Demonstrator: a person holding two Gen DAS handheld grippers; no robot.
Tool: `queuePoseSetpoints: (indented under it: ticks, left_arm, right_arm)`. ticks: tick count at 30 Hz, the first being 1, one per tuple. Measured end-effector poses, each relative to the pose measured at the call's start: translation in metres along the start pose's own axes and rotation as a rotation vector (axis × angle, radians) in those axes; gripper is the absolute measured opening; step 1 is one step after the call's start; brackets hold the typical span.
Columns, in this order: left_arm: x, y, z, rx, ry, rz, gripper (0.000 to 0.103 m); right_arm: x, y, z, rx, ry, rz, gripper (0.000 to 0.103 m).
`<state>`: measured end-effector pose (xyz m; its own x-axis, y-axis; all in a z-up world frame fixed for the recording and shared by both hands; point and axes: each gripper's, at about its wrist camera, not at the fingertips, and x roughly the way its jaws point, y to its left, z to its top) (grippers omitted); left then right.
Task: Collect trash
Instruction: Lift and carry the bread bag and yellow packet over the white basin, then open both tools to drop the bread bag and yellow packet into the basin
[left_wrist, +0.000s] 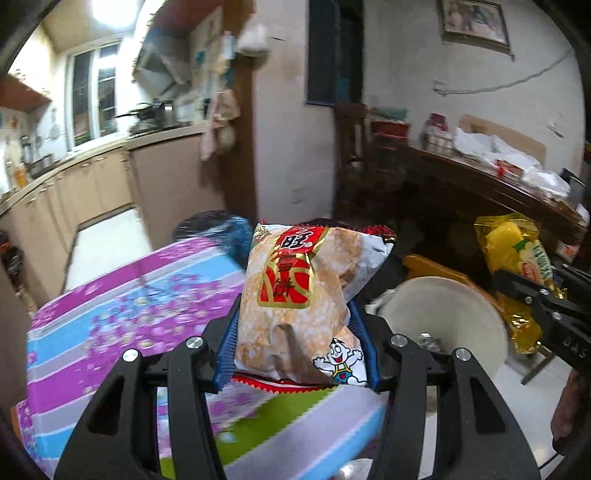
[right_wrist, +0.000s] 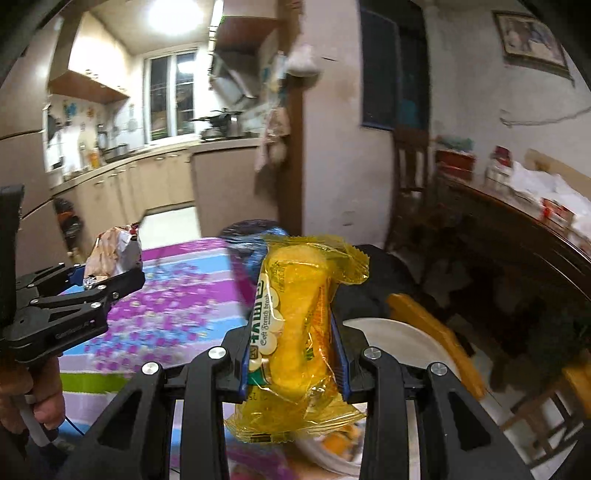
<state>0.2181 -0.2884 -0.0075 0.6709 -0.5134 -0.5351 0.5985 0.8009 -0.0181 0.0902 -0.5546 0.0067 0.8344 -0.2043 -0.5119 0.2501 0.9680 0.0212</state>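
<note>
The left tongs (left_wrist: 295, 325) are squeezed shut on a rice cracker bag (left_wrist: 295, 295). The bag is white and brown with red writing and a little cartoon boy. It stands up tall between the blue pads, with its long side pointing away from the tongs and its top tipped a bit to the right. It is up in the air, above the edge of the tabletop (left_wrist: 110, 314) with the pink, blue and green flower cloth.

The right tongs (right_wrist: 291, 354) are squeezed shut on a yellow bread wrapper (right_wrist: 295, 325). It also stands up tall between the blue pads, and its crinkly bottom end hangs down below them. It is up in the air too.

Just past the tabletop's right edge, down low, is a round white bin (left_wrist: 443, 317). From the left tongs it lies ahead and to the right. From the right tongs the same white bin (right_wrist: 399, 332) sits right under and behind the yellow wrapper, so the right hand looks nearer to it. I think the right tongs only need to open for the wrapper to drop in. The left tongs probably have to go more to the right first, or the cracker bag could land on the cloth.

Behind it all are a kitchen and a dark wooden table.
</note>
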Motion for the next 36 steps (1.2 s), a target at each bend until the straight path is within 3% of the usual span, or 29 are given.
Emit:
queuePoseSetpoints:
  ticks: [8, 14, 24, 36]
  left_arm:
    - [0.037, -0.071, 0.018, 0.048, 0.072, -0.133, 0.051]
    - [0.082, -0.104, 0.016, 0.040, 0.219, -0.208, 0.051]
    - [0.141, -0.135, -0.005, 0.024, 0.378, -0.230, 0.051]
    - [0.163, -0.142, -0.016, 0.001, 0.433, -0.231, 0.051]
  right_arm:
    - [0.019, -0.100, -0.007, 0.112, 0.115, -0.044, 0.035]
    - [0.066, -0.147, -0.008, 0.172, 0.246, -0.044, 0.035]
    - [0.120, -0.167, -0.038, 0.214, 0.388, -0.032, 0.035]
    - [0.137, -0.173, -0.063, 0.230, 0.418, -0.036, 0.035]
